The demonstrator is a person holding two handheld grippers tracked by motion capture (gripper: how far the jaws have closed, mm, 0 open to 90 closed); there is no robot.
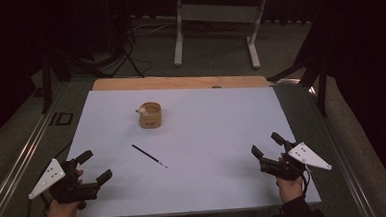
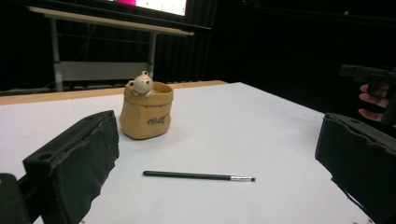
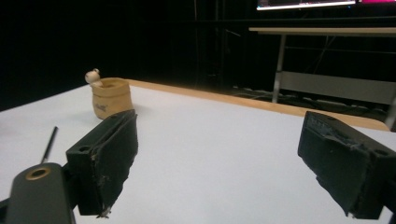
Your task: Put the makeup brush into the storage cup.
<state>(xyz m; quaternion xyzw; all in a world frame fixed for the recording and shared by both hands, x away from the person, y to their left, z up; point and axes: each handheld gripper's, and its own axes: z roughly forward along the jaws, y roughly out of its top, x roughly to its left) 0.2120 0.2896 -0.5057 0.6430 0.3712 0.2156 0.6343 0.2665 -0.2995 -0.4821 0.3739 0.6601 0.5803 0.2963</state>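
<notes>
Both grippers, left gripper (image 1: 94, 167) and right gripper (image 1: 267, 144), are held with jaws wide apart and empty, so no grasp is judged begun; a brush (image 2: 198, 176) lies ahead between the left jaws, near the pot (image 2: 146, 112), and would need reaching.

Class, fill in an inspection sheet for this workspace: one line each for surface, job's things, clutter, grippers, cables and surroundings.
Surface: white sheet over a wooden table, whose far edge is exposed.
Job's things: tan pot with a small bear figure on its rim, upright; thin black brush lying flat, nearer the person, apart from the pot.
Clutter: nothing seen.
Grippers: left gripper and right gripper both open, empty, at the near corners.
Cables: some on the floor beyond the table.
Surroundings: dark room, white-legged desk behind.
</notes>
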